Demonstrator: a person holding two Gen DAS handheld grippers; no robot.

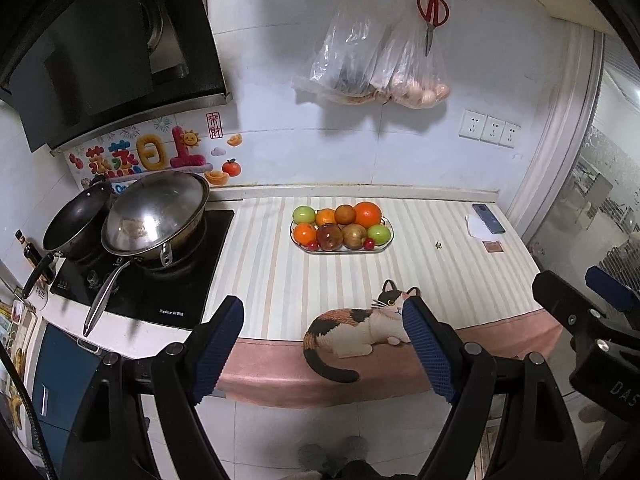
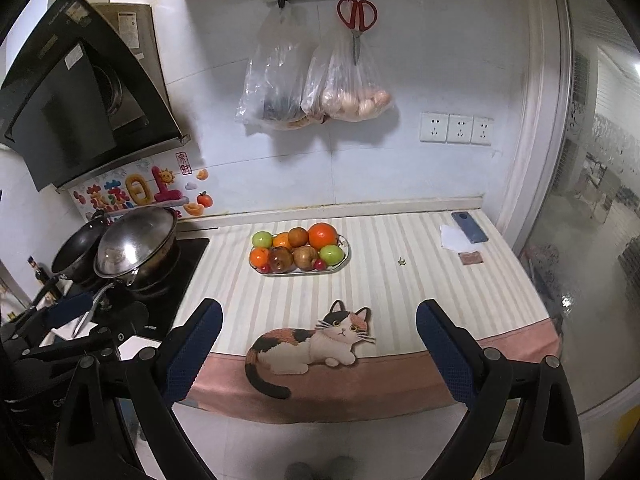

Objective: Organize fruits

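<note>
Seemingly finished: fruits [image 1: 342, 226] are sitting gathered on the tray [image 1: 390, 229], well beyond both grippers' [image 1: 324, 334] [image 2: 320, 338] spread, empty fingers.

I see cream and beige stripes on the counter cloth [image 2: 420, 280] with a pink hem and a calico cat print [image 2: 312, 344]. On the tray [image 2: 345, 258], oranges [image 2: 322, 236], green apples [image 2: 332, 254], brownish-red apples [image 2: 280, 259] and red cherries [image 2: 319, 265]. Red-handled scissors [image 2: 357, 14] hang above; my finger pads [image 2: 444, 350] are blue.
</note>
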